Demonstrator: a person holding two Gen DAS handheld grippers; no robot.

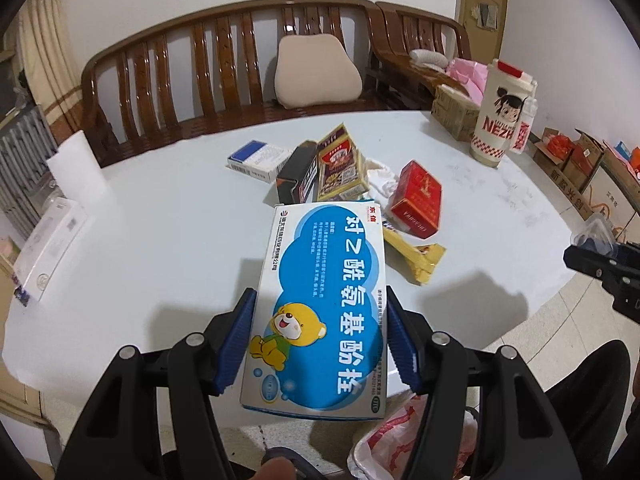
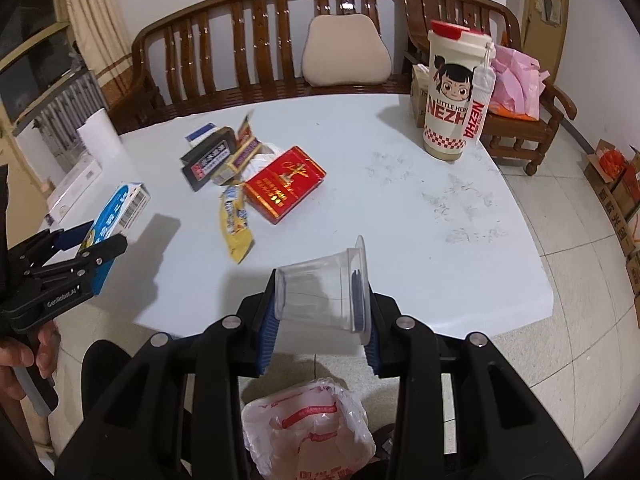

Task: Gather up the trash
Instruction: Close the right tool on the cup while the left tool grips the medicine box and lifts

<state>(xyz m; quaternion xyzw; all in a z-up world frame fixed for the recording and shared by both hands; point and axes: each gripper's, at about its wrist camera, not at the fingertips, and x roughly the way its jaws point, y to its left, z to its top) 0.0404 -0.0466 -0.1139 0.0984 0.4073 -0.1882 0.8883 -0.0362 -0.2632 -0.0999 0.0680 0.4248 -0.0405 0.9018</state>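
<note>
My left gripper (image 1: 320,336) is shut on a blue and white medicine box (image 1: 324,300) with a yellow bear, held above the table's near edge; it also shows in the right wrist view (image 2: 114,210). My right gripper (image 2: 320,320) is shut on a clear plastic cup (image 2: 320,292) lying sideways between its pads. A trash bin lined with a white and red plastic bag (image 2: 312,428) stands on the floor just below both grippers. On the white table (image 2: 400,200) lie a red cigarette pack (image 2: 284,184), a yellow wrapper (image 2: 236,232), a black box (image 2: 208,158) and other small boxes.
A tall Nezha cup (image 2: 452,92) stands at the table's far right. A wooden bench (image 2: 260,48) with a beige cushion (image 2: 346,50) runs behind the table. White boxes (image 1: 52,236) sit at the table's left. Cardboard boxes (image 2: 616,184) line the floor at right.
</note>
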